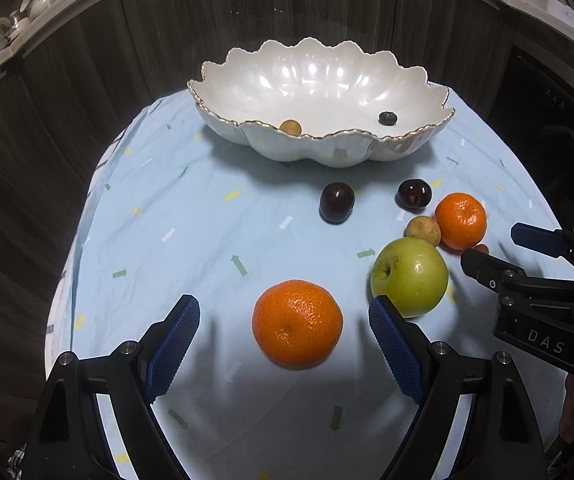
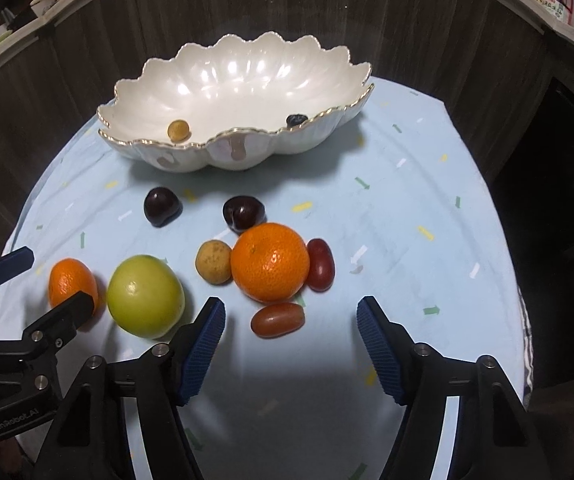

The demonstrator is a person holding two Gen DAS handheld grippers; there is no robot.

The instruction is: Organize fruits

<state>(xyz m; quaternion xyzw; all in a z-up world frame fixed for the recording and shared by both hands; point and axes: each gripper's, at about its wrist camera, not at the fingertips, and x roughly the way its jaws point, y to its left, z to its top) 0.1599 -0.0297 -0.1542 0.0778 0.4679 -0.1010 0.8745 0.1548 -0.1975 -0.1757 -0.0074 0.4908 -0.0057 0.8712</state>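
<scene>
A white scalloped bowl [image 1: 403,148] [image 2: 271,148] stands at the back of the table and holds a small tan fruit [image 1: 290,127] [image 2: 178,130] and a blueberry [image 1: 388,118] [image 2: 296,120]. On the cloth lie two oranges [image 1: 297,323] [image 1: 460,221], a green apple [image 1: 409,277] [image 2: 145,297], two dark cherries [image 1: 337,202] [image 1: 414,194], a tan longan [image 1: 423,231] [image 2: 213,261] and two red grape tomatoes [image 2: 278,319] [image 2: 320,265]. My left gripper [image 1: 285,322] is open around the near orange. My right gripper [image 2: 290,320] is open, with a tomato between its fingers.
A pale blue patterned cloth [image 1: 207,240] covers the round table. Dark wood panels [image 1: 87,100] curve behind it, with a shelf of crockery [image 1: 19,20] above. The right gripper shows in the left wrist view [image 1: 499,246], and the left gripper in the right wrist view [image 2: 47,280].
</scene>
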